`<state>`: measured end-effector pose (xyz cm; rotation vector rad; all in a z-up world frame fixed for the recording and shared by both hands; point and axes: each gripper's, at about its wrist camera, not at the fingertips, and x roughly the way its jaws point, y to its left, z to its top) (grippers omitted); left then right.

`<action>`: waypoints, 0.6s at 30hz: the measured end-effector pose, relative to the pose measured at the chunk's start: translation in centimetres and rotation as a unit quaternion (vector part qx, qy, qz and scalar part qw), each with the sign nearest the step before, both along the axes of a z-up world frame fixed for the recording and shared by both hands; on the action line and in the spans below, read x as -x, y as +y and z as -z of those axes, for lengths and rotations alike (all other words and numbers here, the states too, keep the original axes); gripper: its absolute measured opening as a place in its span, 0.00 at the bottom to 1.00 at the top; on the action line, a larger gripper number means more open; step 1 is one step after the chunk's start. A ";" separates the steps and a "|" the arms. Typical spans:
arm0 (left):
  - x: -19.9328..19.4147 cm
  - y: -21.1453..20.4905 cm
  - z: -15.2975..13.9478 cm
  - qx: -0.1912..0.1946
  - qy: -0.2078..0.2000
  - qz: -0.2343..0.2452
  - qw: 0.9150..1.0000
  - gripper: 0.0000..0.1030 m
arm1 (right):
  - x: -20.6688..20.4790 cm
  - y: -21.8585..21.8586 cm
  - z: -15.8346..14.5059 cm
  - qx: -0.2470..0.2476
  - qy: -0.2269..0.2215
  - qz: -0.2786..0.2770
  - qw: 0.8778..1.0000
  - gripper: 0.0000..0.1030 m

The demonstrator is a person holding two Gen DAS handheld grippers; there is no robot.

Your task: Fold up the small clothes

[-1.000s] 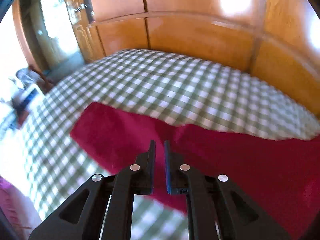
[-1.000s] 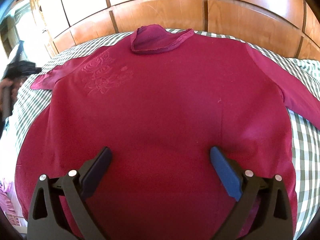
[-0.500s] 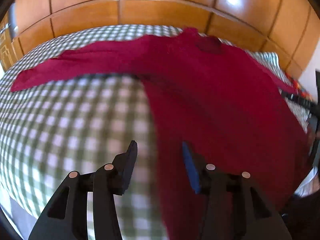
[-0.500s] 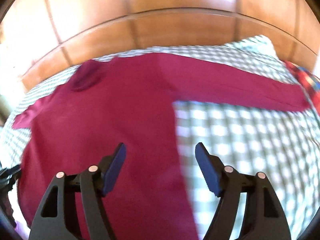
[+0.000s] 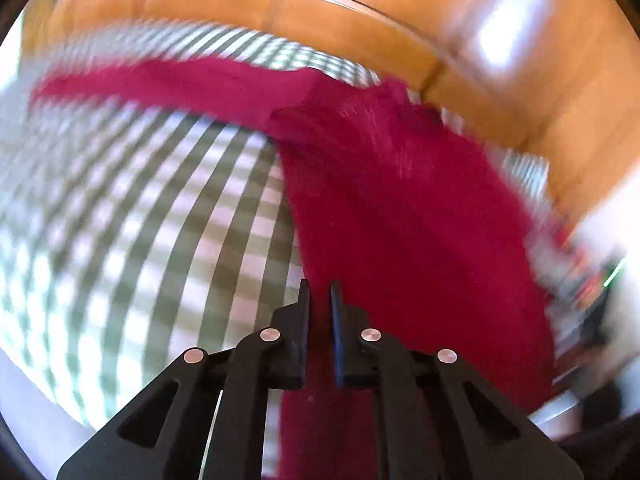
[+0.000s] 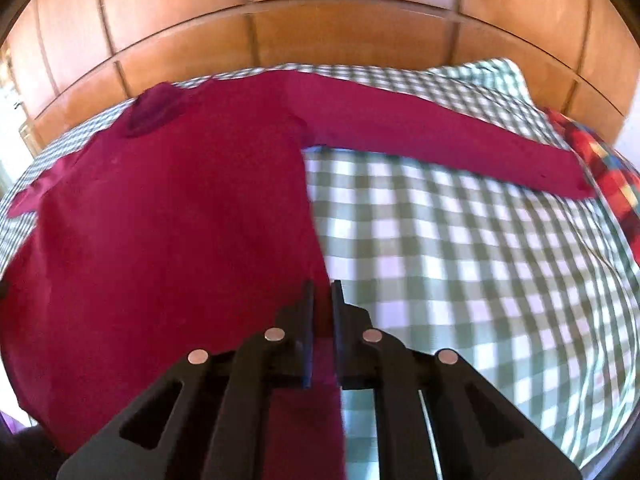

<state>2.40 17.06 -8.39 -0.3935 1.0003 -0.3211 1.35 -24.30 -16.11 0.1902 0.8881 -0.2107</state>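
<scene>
Sweater: a dark red sweater [image 6: 168, 216] lies flat on the checked bed [image 6: 460, 264], collar [image 6: 154, 110] toward the wooden headboard [image 6: 320, 28], sleeves stretched toward both side edges.
Left gripper: the left gripper [image 5: 319, 300] is closing to a narrow gap, with the sweater's side edge [image 5: 400, 220] between its jaws near the hem.
Right gripper: the right gripper [image 6: 322, 300] is pinched on the opposite side edge near the hem, cloth between the jaws.
Pillow: a red plaid pillow [image 6: 600, 160] sits at the bed's right edge beside the right cuff.

The left hand-held gripper [image 5: 319, 292] and the right hand-held gripper [image 6: 323, 291] are black, with triangular cut-outs, round silver pins, and a blue pad at three o'clock.
</scene>
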 end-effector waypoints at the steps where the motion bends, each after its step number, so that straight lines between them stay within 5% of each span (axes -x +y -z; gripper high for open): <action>1: 0.2 0.7 0.4 0.014 0.013 -0.012 1.000 0.07 | 0.0 -0.4 0.3 -0.006 0.003 0.003 1.000 0.06; 3: 0.4 0.7 2.3 -0.016 0.039 -0.016 0.999 0.07 | -0.1 -0.3 0.8 -0.006 -0.001 0.003 1.000 0.06; 6: 0.4 1.1 2.5 0.018 0.040 -0.022 0.999 0.09 | -0.5 0.1 0.6 0.003 0.001 -0.001 1.000 0.09; 8: 0.5 1.9 1.7 0.031 0.032 -0.030 0.999 0.11 | -0.4 -0.3 0.4 -0.007 0.001 0.003 1.000 0.19; 10: 0.4 3.3 0.8 0.008 0.011 -0.042 0.999 0.11 | 0.0 -1.0 -0.1 -0.005 -0.005 0.022 1.000 0.58; 14: -0.7 7.4 -0.2 -0.034 -0.001 -0.104 0.994 0.11 | 0.2 -0.3 -2.4 0.010 -0.039 0.032 0.999 0.58; 18: -4.0 14.3 -0.8 -0.072 -0.002 -0.211 0.975 0.11 | -1.2 3.6 -4.3 0.017 -0.063 -0.029 0.997 0.62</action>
